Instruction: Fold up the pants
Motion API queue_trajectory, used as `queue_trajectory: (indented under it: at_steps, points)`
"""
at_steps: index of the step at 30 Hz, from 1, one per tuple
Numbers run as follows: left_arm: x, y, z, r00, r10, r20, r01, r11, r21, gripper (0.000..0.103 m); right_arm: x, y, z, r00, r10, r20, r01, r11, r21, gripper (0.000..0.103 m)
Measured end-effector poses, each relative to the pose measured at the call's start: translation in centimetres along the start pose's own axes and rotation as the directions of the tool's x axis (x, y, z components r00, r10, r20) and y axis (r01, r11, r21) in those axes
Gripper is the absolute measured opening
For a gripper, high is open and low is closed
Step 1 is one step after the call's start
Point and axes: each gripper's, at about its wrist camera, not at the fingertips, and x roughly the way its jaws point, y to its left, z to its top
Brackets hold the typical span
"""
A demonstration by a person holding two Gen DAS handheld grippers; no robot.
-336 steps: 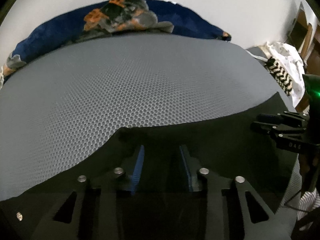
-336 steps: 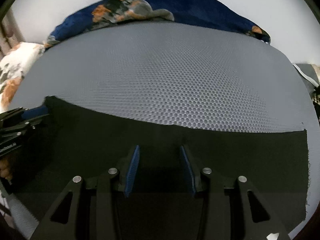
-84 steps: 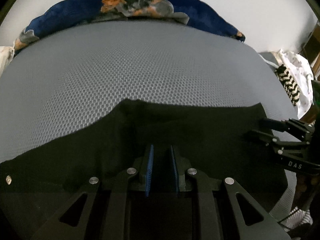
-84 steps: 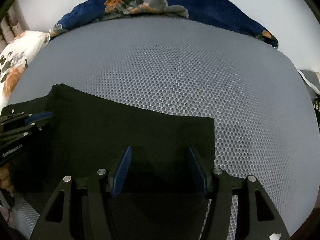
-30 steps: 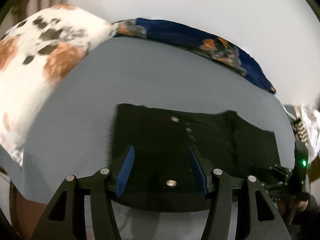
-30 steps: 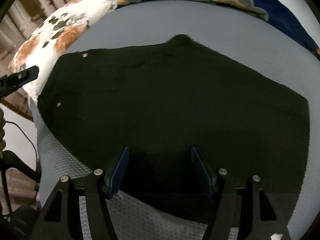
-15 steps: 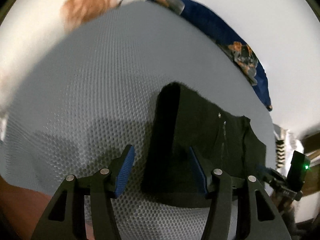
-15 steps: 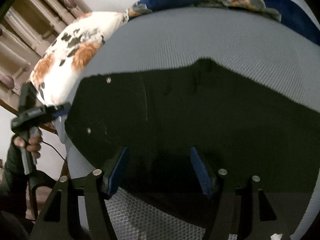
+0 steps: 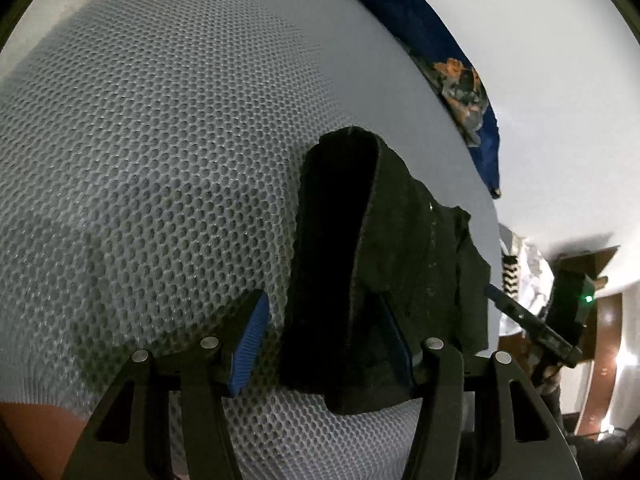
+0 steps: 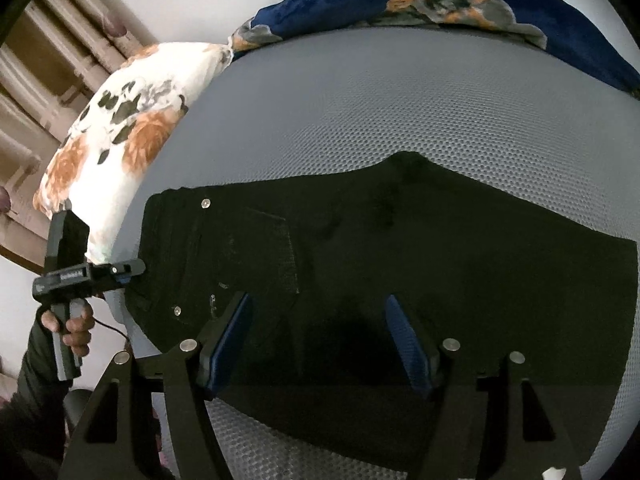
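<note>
With both the left gripper [image 9: 326,340] and the right gripper [image 10: 318,342] spread wide and empty, the waistband of the black pants [image 10: 360,264] ahead is best pinched through all layers before the next fold is made on the bed [image 10: 400,112].

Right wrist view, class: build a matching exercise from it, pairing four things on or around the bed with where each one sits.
Things:
1. black denim pants
2. white floral pillow
3. navy floral blanket
4. left claw

Places:
A. along the far edge of the grey mesh mattress
B. at the pants' waistband end
C. spread flat on the mattress
D. at the mattress's left edge

Pairs: 1-C, 2-D, 3-A, 4-B
</note>
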Motion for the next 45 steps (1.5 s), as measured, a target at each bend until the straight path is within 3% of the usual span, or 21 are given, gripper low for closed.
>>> queue_trajectory:
  at_steps: [12, 20, 22, 24, 29, 37, 45]
  points:
    - [1.7, 1.0, 2.8, 0.976, -0.196, -0.091, 0.195, 0.981, -0.018, 0.056, 0.3, -0.3, 0.4, 1.0, -0.029, 0.002, 0.028, 0.998, 0.059, 0.067]
    - [3.9, -0.6, 4.4, 0.963, -0.243, -0.12, 0.245, 0.97, 0.003, 0.056, 0.3, -1.1, 0.6, 0.999, -0.036, 0.016, 0.034, 0.994, 0.103, 0.067]
    - [4.3, -1.1, 4.6, 0.965, -0.234, -0.12, 0.237, 0.972, 0.012, 0.055, 0.3, -1.2, 0.6, 0.999, -0.036, 0.02, 0.034, 0.993, 0.112, 0.067]
    - [4.1, -1.4, 4.4, 0.977, -0.188, -0.097, 0.189, 0.982, 0.011, 0.044, 0.2, -1.4, 0.5, 0.999, -0.027, 0.026, 0.024, 0.991, 0.132, 0.067]
    - [3.2, -2.6, 3.3, 0.995, -0.09, -0.049, 0.091, 0.995, 0.036, 0.035, -0.6, -2.6, 0.6, 0.998, -0.026, 0.057, 0.016, 0.985, 0.172, 0.067]
    - [2.2, -6.2, 2.5, 1.0, 0.02, -0.003, -0.02, 0.999, 0.049, 0.027, -2.2, -4.2, 0.4, 0.995, -0.018, 0.102, -0.003, 0.979, 0.203, 0.067]
    - [1.0, -11.1, 1.6, 0.999, 0.014, 0.034, -0.014, 1.0, 0.006, 0.024, -4.0, -6.2, -0.6, 0.989, -0.024, 0.143, -0.012, 0.969, 0.247, 0.068]
